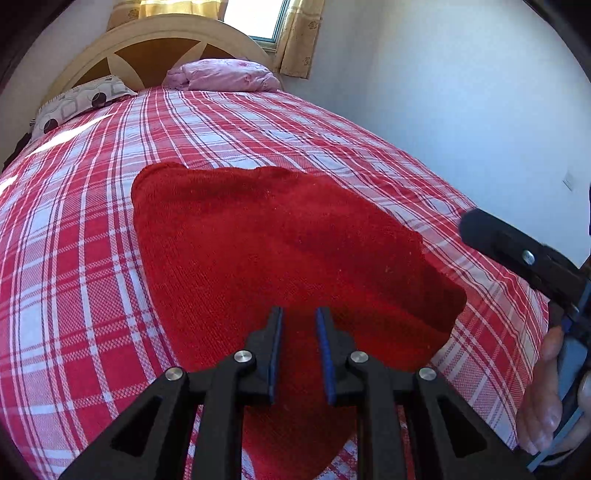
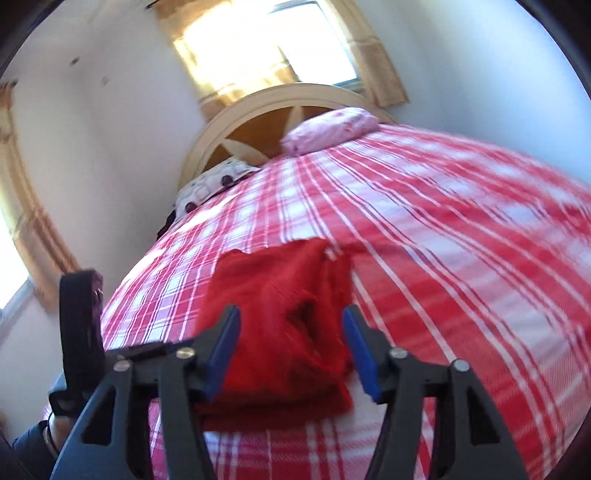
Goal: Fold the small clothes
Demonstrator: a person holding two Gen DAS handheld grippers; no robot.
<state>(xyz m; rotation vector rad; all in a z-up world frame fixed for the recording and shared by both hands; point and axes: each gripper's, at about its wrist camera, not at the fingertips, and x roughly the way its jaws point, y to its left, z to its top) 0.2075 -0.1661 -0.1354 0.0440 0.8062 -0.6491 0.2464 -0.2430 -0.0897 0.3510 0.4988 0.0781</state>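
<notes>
Surface: bed w/ red-white plaid cover, fills most of both views.
Garment: red knit piece lies flat on cover, mid-bed; in L view spreads from centre to 6 o'clock. In R view (blurred) it looks folded/bunched, layered edge at 6 o'clock.
L gripper: jaws narrowly apart, blue pads parallel, nothing pinched; tips over near part of garment, contact w/ cloth can't tell.
R gripper: jaws wide apart, garment seen between them, pads not pressing on it, nothing held.
R gripper in L view: at 3 o'clock, person's hand on grip at 4 o'clock.
Background: arched headboard at 11 o'clock, pink pillow at 12, patterned pillow at 10, curtained window.
</notes>
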